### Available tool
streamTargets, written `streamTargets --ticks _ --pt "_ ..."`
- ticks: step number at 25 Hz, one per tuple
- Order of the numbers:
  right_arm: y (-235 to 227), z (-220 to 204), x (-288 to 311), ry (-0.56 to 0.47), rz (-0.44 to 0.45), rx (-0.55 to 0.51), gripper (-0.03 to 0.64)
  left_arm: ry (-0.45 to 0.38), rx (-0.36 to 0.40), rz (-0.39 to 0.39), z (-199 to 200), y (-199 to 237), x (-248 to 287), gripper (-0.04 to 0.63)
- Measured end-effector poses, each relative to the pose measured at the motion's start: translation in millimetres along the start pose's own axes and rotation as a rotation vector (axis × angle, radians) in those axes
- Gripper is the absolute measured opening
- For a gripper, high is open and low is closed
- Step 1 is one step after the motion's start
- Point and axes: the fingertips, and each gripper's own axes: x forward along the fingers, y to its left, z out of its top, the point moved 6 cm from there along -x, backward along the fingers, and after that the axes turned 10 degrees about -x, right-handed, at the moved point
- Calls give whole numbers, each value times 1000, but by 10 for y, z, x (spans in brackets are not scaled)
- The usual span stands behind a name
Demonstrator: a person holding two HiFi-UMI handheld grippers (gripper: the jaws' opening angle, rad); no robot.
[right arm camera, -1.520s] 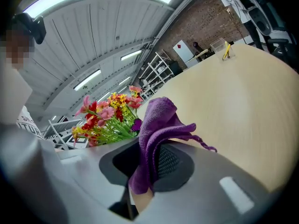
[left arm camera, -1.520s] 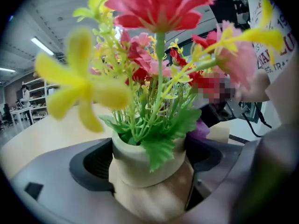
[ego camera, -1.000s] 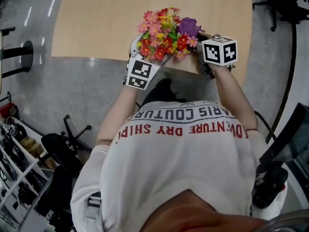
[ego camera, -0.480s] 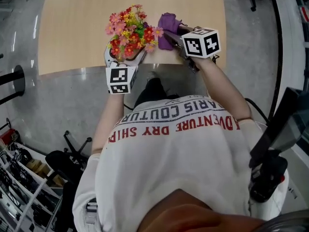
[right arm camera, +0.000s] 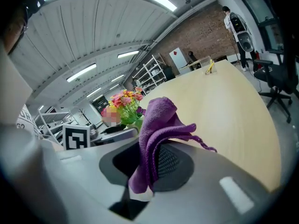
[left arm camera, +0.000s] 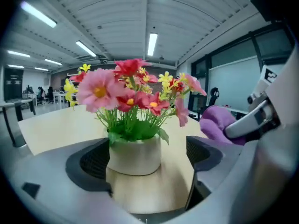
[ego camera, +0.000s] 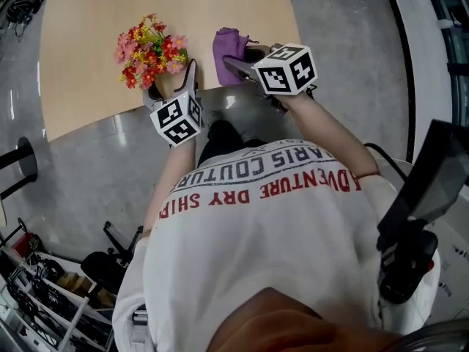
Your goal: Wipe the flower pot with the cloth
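A cream flower pot (left arm camera: 134, 153) with pink, red and yellow flowers (ego camera: 150, 48) stands on the wooden table (ego camera: 88, 64) close to its near edge. My left gripper (ego camera: 173, 86) is open. The pot sits between its jaws, with a visible gap on the right side. In the left gripper view my left gripper (left arm camera: 147, 157) frames the pot. My right gripper (ego camera: 236, 63) is shut on a purple cloth (ego camera: 229, 45) and is held to the right of the pot, apart from it. The cloth (right arm camera: 156, 120) bunches up out of the right gripper (right arm camera: 149, 161). It also shows at the right of the left gripper view as a purple cloth (left arm camera: 217, 122).
The table's near edge (ego camera: 242, 86) runs just under both grippers, with grey floor below. A person's white shirt (ego camera: 271, 226) fills the lower frame. Black chair bases and shelving (ego camera: 44, 299) stand at the lower left. A dark stand (ego camera: 410, 248) is at the right.
The cloth in my right gripper was against the flowers a second ago and has drawn away to the right. Pot and left gripper have shifted left in the head view.
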Motion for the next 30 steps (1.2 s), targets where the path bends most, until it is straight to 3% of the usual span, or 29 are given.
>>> streamTargets --ticks 5,10,13,22,30 --pt "-31 -137 -99 -4 -6 -7 44 -11 5 168 -28 131 259 500" --pt "-37 -225 -347 -22 -40 8 44 -21 2 247 22 161 289 493" --pt "49 -295 -589 -28 -55 11 44 -42 49 280 6 109 104 416" --pt "-109 -260 -316 -21 -43 25 44 -62 93 188 -36 272 263 411" --pt "-21 -10 -51 -12 3 12 44 -34 171 -29 94 381 179 407"
